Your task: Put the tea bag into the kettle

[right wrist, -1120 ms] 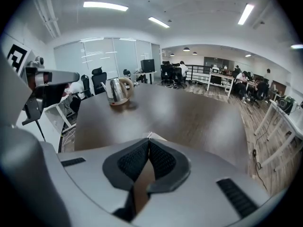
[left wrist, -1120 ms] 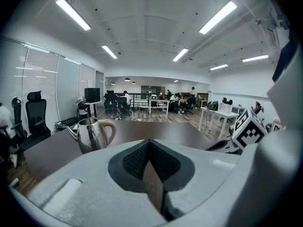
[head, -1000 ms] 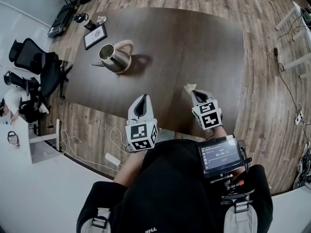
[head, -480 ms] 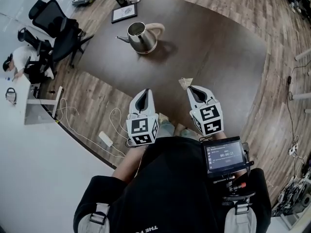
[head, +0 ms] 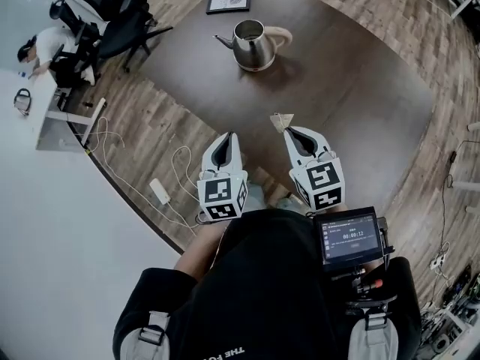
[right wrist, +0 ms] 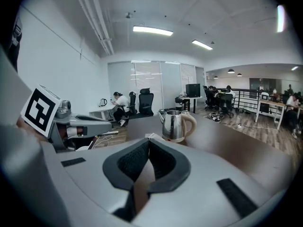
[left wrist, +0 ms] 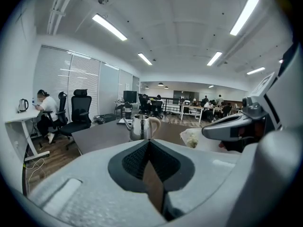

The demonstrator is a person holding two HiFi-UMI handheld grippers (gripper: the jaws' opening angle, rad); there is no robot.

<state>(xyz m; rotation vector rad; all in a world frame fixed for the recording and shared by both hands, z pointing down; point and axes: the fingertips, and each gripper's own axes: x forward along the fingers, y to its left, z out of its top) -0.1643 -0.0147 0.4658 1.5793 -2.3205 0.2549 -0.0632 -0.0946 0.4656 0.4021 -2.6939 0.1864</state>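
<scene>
pale tea bag [head: 282, 121] between right fingers [head: 298, 141]

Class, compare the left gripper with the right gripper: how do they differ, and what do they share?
The right gripper pinches the tea bag; the left gripper holds nothing. The right gripper's marker cube shows a different pattern from the left gripper's. Both have jaws shut and point toward the kettle on the table.

Upright kettle [head: 253, 45]; tea bag [head: 282, 121] perhaps aloft
</scene>
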